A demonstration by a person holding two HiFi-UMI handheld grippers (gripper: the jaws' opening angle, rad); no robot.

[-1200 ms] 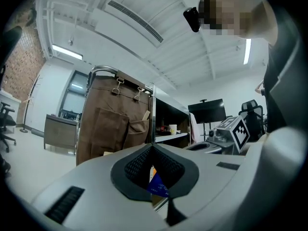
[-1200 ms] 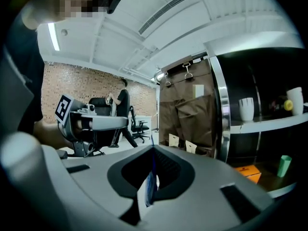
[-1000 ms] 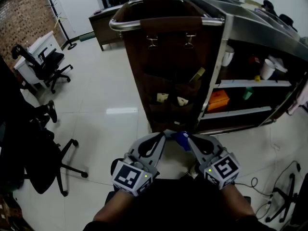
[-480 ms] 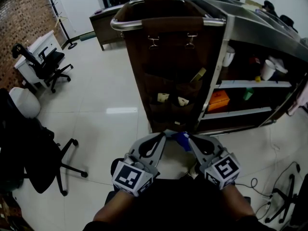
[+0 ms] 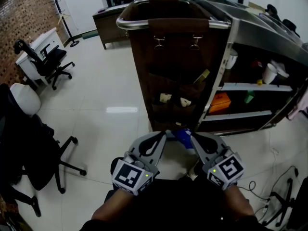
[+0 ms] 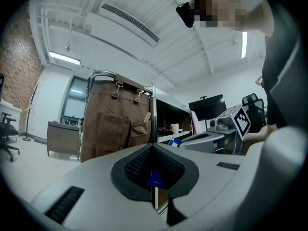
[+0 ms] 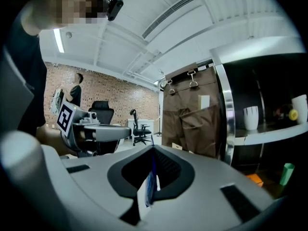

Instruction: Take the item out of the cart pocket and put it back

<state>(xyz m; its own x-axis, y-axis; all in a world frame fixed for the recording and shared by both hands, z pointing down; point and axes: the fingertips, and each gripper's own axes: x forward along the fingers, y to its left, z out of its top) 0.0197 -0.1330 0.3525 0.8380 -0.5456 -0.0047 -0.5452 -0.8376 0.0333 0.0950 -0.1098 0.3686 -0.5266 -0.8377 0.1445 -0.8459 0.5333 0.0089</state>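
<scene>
A brown fabric organiser (image 5: 175,76) with pockets hangs on the end of a steel cart (image 5: 173,20). Small items stick out of its pockets (image 5: 173,100). Both grippers are held close to my body, well short of the cart. My right gripper (image 5: 192,138) is shut on a flat blue and white packet (image 5: 182,137), which shows edge-on between its pads (image 7: 150,189). My left gripper (image 5: 162,136) points at the same packet. Its jaws are closed with a small blue corner (image 6: 155,180) pinched between them.
The cart's open side holds shelves with cups (image 5: 269,72), an orange box (image 5: 220,101) and a green bottle (image 5: 249,96). Office chairs (image 5: 45,64) and a desk stand to the left on white tile floor. Cables (image 5: 269,196) lie at the lower right.
The head view has shifted slightly, so the cart sits a little lower in frame. Both grippers and the packet keep the same place and grip.
</scene>
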